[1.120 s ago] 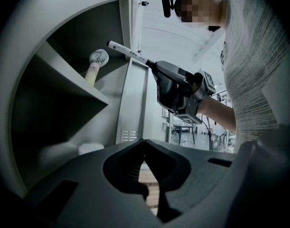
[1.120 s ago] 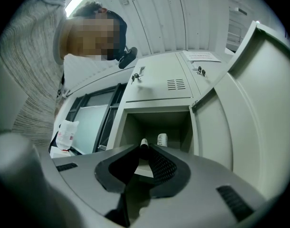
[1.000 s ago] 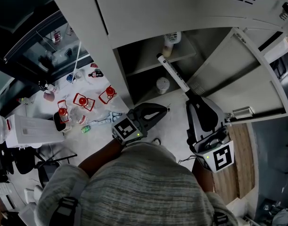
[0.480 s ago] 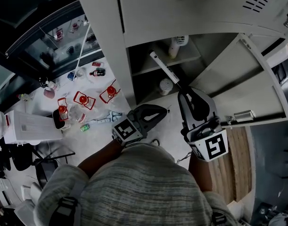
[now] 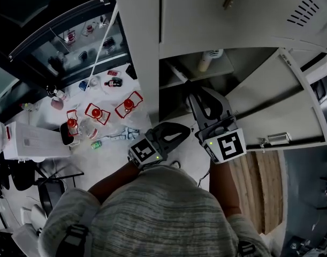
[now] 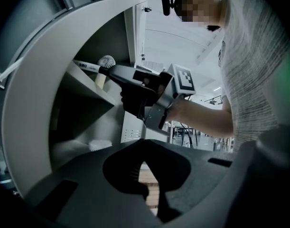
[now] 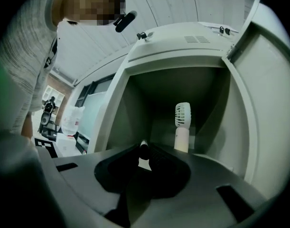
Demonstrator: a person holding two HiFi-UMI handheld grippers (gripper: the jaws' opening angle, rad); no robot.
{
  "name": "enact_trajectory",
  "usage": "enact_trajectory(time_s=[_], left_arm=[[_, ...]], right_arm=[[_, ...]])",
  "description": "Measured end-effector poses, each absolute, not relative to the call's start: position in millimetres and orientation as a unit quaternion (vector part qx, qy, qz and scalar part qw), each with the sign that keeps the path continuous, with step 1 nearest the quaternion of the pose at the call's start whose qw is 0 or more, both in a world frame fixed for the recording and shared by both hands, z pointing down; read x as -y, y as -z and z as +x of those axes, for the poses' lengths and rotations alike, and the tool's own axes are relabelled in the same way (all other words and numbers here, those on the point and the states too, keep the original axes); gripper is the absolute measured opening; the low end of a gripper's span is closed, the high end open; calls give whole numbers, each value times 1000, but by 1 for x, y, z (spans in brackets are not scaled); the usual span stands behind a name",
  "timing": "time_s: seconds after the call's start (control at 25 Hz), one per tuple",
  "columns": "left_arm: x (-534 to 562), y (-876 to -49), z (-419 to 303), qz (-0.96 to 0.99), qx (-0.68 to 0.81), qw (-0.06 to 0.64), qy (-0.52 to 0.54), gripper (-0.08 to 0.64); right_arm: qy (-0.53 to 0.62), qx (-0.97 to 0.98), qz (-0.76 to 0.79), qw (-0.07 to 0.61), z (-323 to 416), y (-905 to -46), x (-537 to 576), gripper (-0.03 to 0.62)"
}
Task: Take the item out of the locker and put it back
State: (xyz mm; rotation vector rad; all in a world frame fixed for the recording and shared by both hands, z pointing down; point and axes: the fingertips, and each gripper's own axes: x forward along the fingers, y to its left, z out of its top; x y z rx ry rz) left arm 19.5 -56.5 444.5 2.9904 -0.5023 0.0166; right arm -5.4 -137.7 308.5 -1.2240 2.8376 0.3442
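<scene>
With the slim rod [image 5: 176, 74] clamped in the nearly closed right gripper [image 7: 144, 154] and the left gripper [image 6: 144, 145] closed empty, the upright fan [image 7: 182, 122] could be toppled by a stray swing.

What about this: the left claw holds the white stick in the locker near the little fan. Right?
No, the right claw holds the white stick in the locker near the little fan. The right gripper view shows it; the left claw is empty.
</scene>
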Motion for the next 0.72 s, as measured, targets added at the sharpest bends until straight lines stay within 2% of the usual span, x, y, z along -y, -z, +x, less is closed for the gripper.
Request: enact_trajectory(time_s=[0.48,0.72], left_arm=[[58,-446,12,984,169,57,-6,8],[61,-446,15,984,167,59,-6,8]], right_arm=[[-122,-909,-398,-30,-23,-323,165,77],[-123,-911,-394,-24,-27,-321,167,78]])
